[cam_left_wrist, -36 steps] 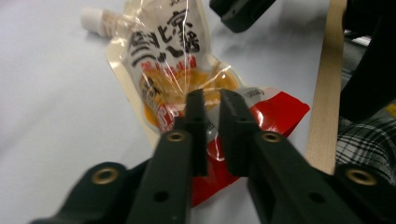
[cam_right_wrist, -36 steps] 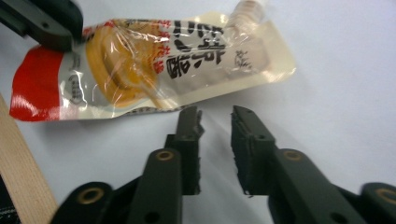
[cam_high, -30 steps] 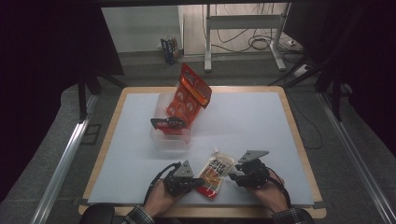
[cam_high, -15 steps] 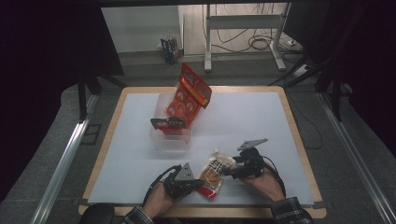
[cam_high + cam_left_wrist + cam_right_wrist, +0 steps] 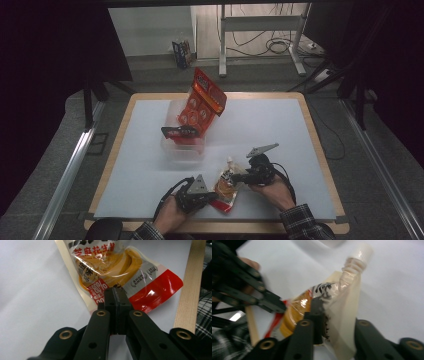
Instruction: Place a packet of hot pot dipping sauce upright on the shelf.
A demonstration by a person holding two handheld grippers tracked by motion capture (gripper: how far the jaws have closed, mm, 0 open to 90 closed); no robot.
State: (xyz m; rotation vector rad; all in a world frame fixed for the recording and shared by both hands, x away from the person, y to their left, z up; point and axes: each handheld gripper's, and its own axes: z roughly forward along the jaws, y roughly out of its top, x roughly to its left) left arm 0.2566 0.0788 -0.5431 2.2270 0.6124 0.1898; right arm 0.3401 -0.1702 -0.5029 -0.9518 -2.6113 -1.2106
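Observation:
A clear sauce pouch (image 5: 227, 186) with orange filling, a red bottom band and a white screw cap (image 5: 362, 251) lies at the near middle of the white mat. My left gripper (image 5: 212, 196) is shut, its tips pinching the pouch's side edge by the red label (image 5: 100, 288). My right gripper (image 5: 240, 177) comes in from the right. Its jaws have just been closing, with the pouch's upper half (image 5: 342, 305) between them and one pad (image 5: 317, 307) pressed on the film. The left gripper (image 5: 278, 307) also appears in the right gripper view, on the pouch's far side.
A clear plastic box (image 5: 170, 150) stands mid-table with a red snack bag (image 5: 202, 102) leaning out of it and a black clip (image 5: 179, 131) at its rim. The table's wooden front edge (image 5: 187, 290) runs just behind the pouch. White mat lies bare to the right.
The right gripper has slid left onto the pouch and its jaws have closed around the upper half. The left gripper has stayed put on the pouch's edge.

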